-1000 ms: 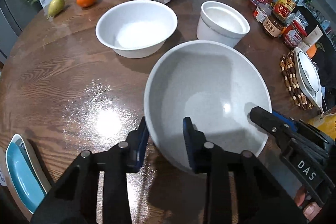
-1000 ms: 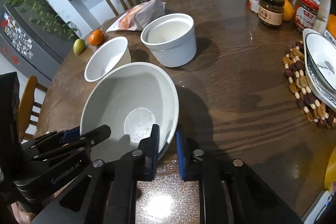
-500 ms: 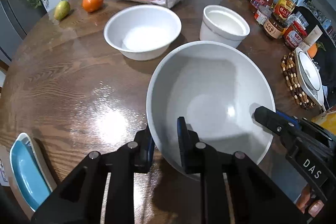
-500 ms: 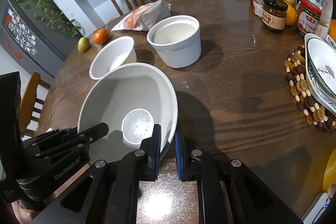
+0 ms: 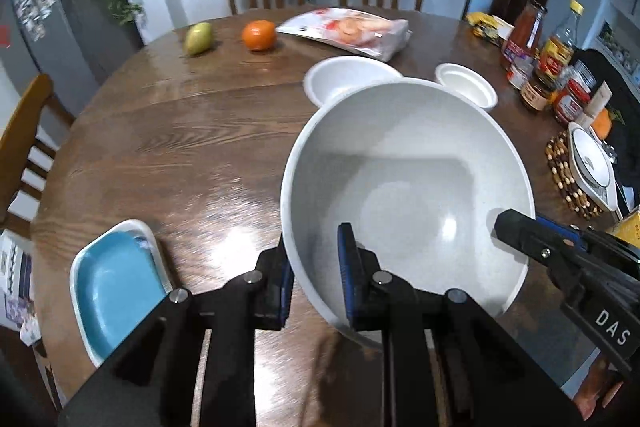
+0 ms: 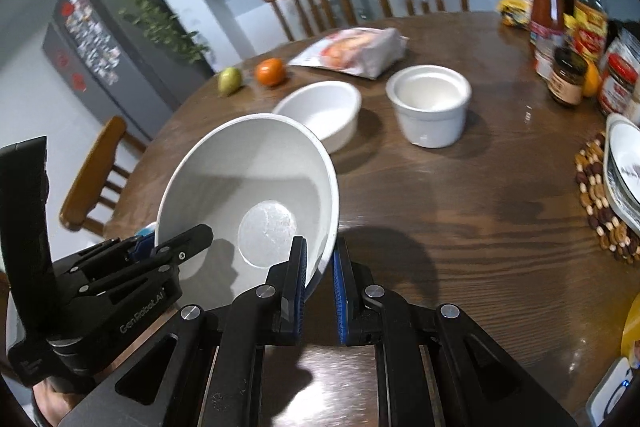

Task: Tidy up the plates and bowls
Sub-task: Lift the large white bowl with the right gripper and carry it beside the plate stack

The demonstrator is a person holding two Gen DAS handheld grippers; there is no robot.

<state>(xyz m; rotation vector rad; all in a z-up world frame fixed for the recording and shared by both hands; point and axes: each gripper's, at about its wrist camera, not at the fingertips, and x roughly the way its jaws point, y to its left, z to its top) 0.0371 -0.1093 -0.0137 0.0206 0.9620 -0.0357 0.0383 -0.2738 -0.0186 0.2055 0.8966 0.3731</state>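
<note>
We had the large, pale grey round bowl [image 5: 408,187] pinched at its rim from two sides: the left tongs [image 5: 314,277] were nearly closed on the near wall, one blue pad inside and one outside, and the right tongs [image 6: 320,267] were clamped almost shut on the opposite edge. The bowl sat tilted above the round dark wooden desk [image 5: 168,131], apparently clear of its surface (the blur made contact hard to judge). Beyond it stood a shallow white ceramic bowl [image 6: 324,111] and, just beside that, a straight-sided white ceramic pot [image 6: 430,105]. A blue rectangular plate with a white rim [image 5: 114,283] lay at the desk's near left edge.
</note>
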